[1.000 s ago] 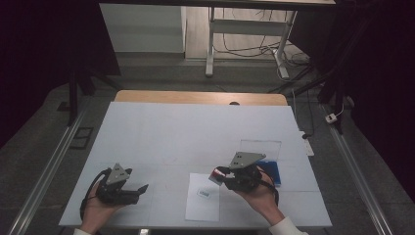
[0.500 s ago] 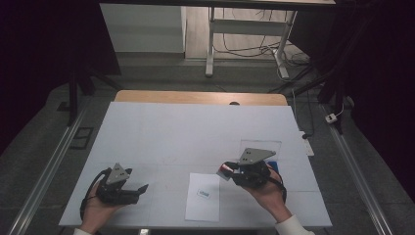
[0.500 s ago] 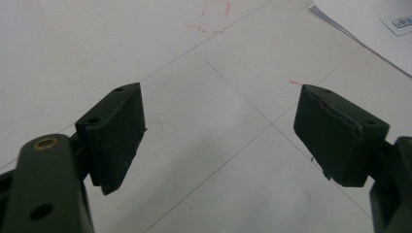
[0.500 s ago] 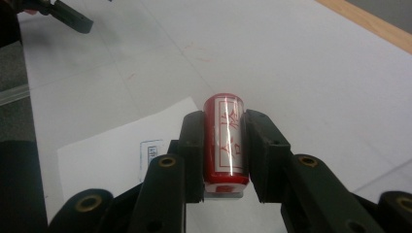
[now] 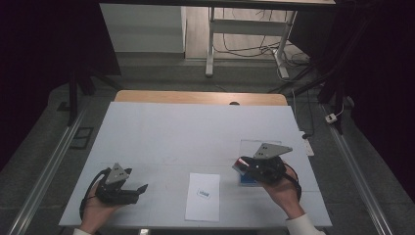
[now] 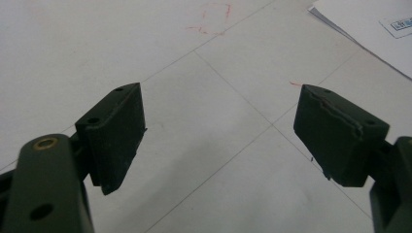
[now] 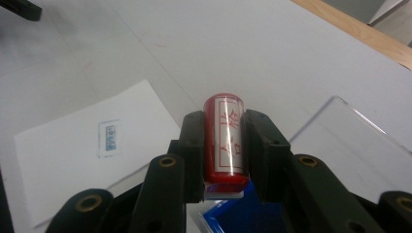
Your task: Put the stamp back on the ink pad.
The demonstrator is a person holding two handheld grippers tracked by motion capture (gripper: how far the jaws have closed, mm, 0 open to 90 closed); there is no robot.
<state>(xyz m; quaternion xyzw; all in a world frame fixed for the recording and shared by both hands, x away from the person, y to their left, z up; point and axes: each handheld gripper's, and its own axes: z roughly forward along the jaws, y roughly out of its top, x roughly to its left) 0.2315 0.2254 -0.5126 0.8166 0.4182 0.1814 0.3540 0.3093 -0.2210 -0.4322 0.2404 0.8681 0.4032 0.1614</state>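
My right gripper (image 5: 241, 165) is shut on a red cylinder stamp (image 7: 224, 145) with red characters on a white label. It hovers over a blue ink pad (image 5: 248, 181) at the table's right, just right of a white paper sheet (image 5: 203, 197). The sheet carries a small blue stamped mark (image 7: 111, 138). At the front left of the white table (image 5: 161, 132) rests my left gripper (image 5: 142, 188), open, with bare tabletop between its jaws (image 6: 218, 131). The paper's corner (image 6: 359, 24) lies off beyond its right jaw.
A clear plastic lid (image 7: 350, 141) lies just past the blue ink pad (image 7: 238, 216). A wooden strip (image 5: 200, 98) runs along the table's far edge. Faint red marks (image 6: 214, 17) and thin lines cross the tabletop. A desk frame and cables stand on the floor beyond.
My right gripper has carried the stamp to the right, from beside the paper's edge to over the blue ink pad. The left gripper has stayed put.
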